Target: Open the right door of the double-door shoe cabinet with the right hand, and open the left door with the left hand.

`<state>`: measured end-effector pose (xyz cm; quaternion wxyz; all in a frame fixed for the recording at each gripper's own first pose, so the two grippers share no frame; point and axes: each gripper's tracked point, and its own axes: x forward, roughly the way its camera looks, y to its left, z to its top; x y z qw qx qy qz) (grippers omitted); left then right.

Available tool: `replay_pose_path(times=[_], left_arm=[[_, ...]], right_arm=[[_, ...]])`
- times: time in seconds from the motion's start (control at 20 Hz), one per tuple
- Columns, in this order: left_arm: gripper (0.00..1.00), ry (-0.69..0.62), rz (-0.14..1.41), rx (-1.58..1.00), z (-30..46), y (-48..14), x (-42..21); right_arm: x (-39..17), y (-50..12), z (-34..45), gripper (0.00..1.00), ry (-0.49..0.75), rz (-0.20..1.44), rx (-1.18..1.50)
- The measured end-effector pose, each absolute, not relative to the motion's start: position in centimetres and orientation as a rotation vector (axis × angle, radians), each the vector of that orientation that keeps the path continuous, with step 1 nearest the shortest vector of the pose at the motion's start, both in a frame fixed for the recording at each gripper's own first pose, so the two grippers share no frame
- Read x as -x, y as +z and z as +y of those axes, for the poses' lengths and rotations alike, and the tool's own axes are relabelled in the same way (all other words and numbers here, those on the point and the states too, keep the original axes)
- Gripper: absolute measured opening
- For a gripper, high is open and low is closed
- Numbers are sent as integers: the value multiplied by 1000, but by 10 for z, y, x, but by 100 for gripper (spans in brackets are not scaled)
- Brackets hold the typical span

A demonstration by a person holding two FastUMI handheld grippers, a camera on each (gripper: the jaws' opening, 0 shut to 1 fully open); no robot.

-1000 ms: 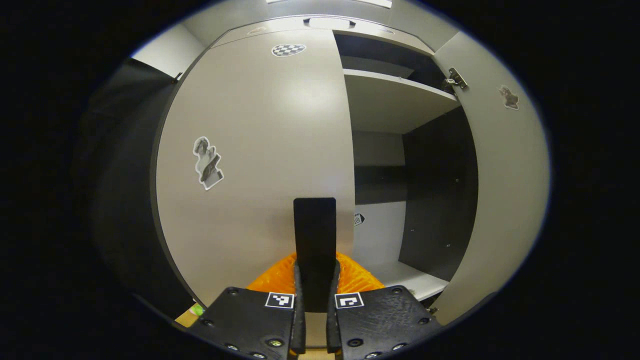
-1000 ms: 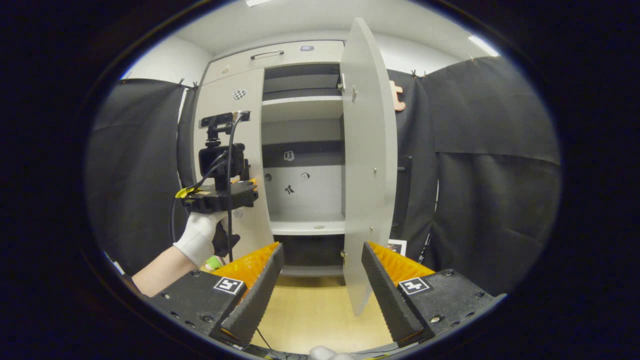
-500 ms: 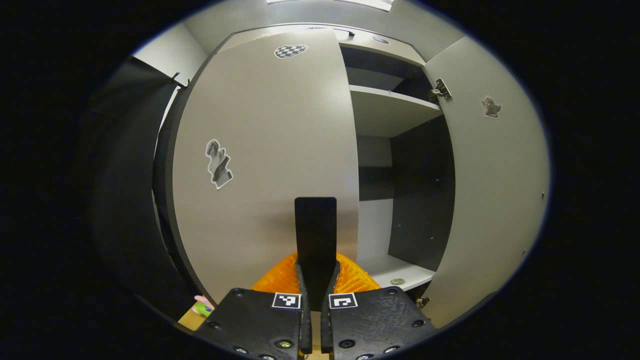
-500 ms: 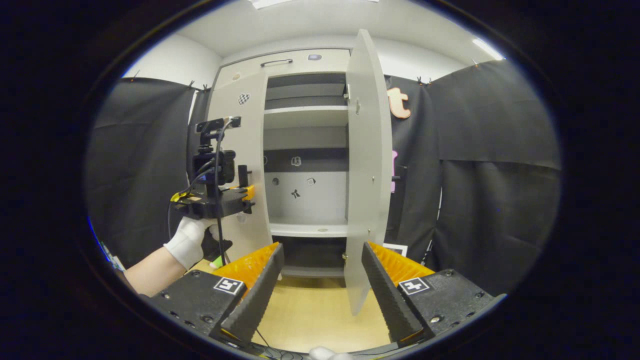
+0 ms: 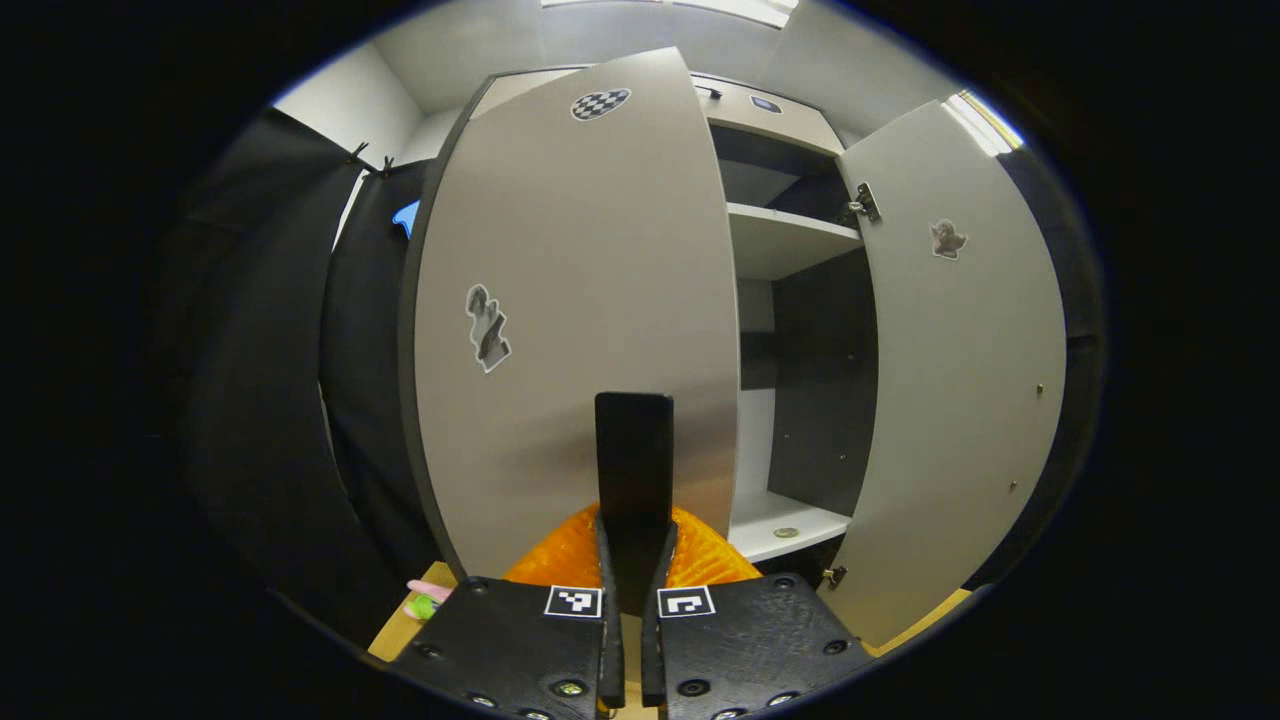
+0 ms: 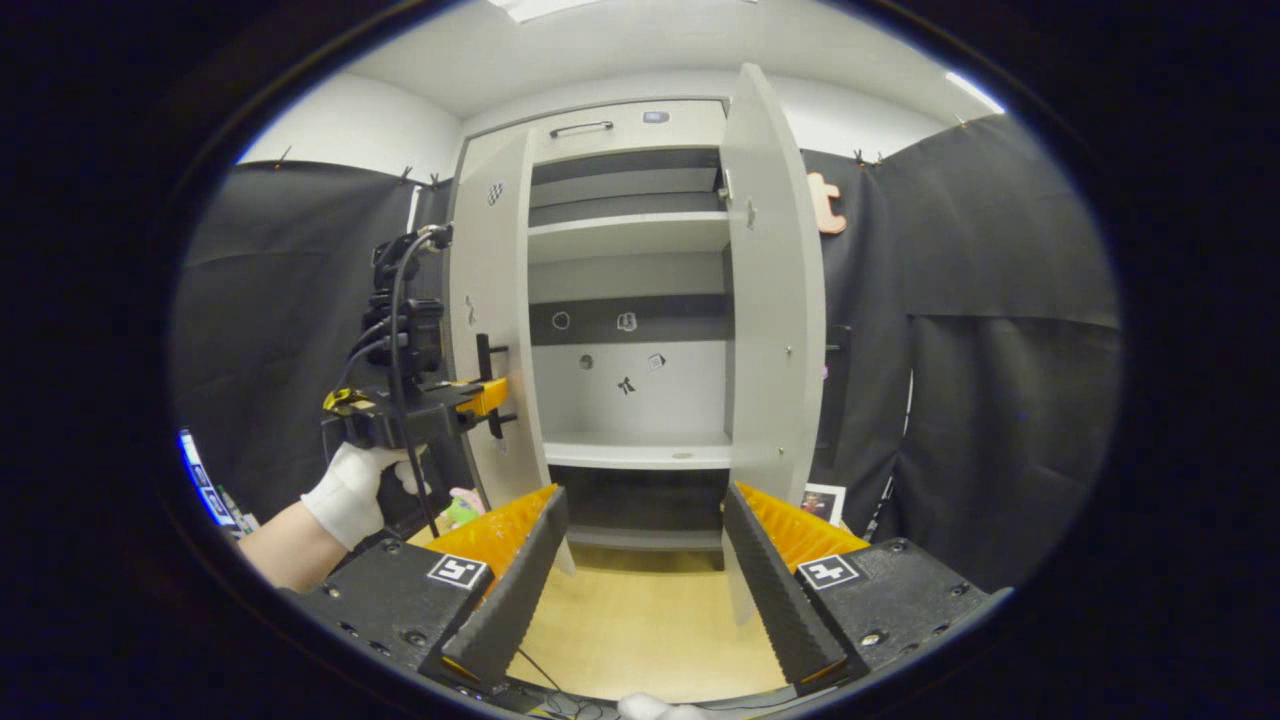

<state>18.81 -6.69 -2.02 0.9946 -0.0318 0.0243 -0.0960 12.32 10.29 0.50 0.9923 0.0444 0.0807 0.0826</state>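
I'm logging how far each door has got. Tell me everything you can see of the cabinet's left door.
The left door is a tall, flat, pale grey panel, upright and swung partly open. Its front carries a checkered sticker near the top, a figure sticker lower down, and a dark bar handle near the free edge. The left gripper is shut on that handle.

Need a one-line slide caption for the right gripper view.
Open right gripper faces the shoe cabinet as the left gripper holds the left door's handle.
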Motion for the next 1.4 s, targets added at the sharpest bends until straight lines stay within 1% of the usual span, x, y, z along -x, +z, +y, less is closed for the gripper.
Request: replay_pose_path(times=[0.05, 0.3, 0.8, 1.15, 1.2, 1.25, 1.4], left_arm=[[6, -191, 48, 61, -60, -21, -181], [6, -170, 45, 60, -29, -23, -154], [5, -127, 34, 45, 15, -26, -133], [5, -62, 24, 21, 56, -29, -128], [4, -52, 21, 21, 64, -28, -123], [0, -45, 26, 24, 72, -30, -124], [0, -13, 18, 36, 98, -31, -125]], right_arm=[[-122, 5, 106, 96, 174, 158, -91], [-119, 4, 117, 97, 200, 161, -97], [-118, 1, 149, 97, 261, 155, -97], [-122, -6, 167, 97, 283, 173, -99], [-123, -6, 170, 96, 291, 176, -97], [-123, -8, 170, 96, 294, 180, -94], [-125, -8, 173, 96, 294, 183, -94]])
